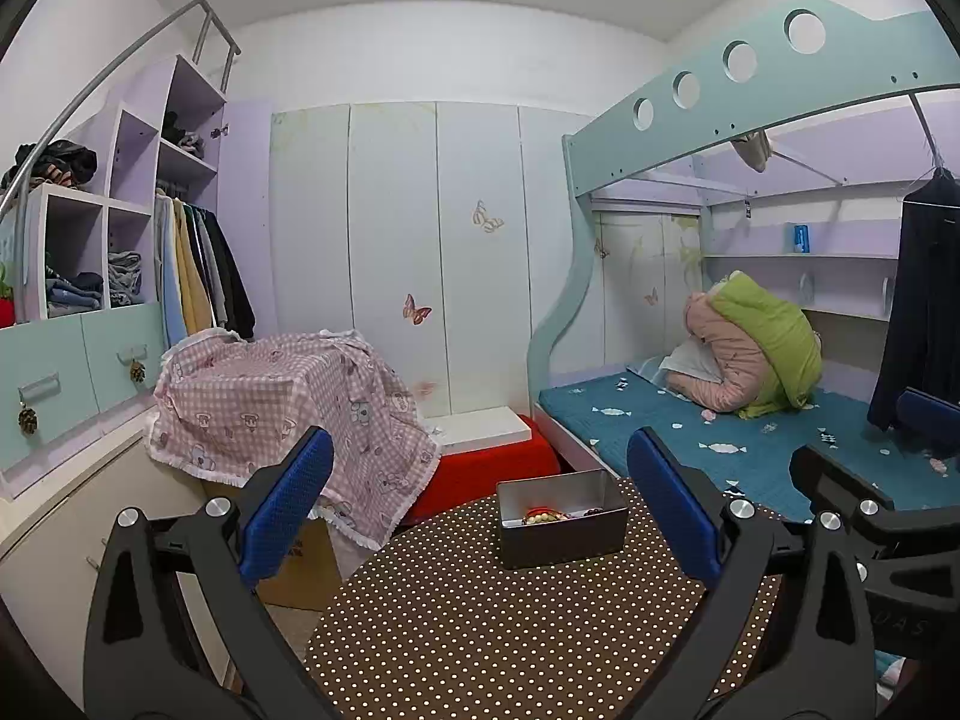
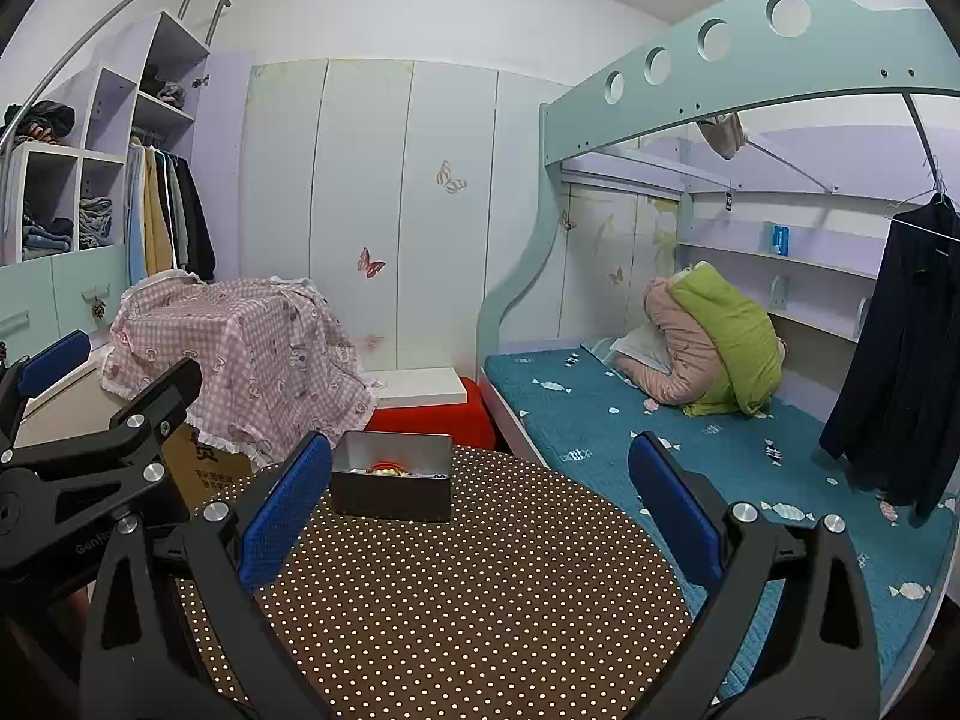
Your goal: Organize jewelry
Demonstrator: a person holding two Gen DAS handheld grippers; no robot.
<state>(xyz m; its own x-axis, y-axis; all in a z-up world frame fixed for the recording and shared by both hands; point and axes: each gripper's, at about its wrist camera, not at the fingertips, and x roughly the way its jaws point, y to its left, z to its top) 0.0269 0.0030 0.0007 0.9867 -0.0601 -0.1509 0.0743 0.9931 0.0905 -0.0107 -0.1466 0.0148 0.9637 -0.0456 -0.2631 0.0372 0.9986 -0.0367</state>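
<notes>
While the fingers of both the left gripper (image 1: 480,498) and the right gripper (image 2: 480,498) are spread and empty, the metal tin (image 2: 391,483) is seen at the far edge of the dotted surface (image 2: 456,612), beads inside; it should be approached slowly from above; the tin could be steadied with one gripper.

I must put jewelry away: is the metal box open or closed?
Open. The metal box has no lid on, and beads show inside above its rim.
</notes>
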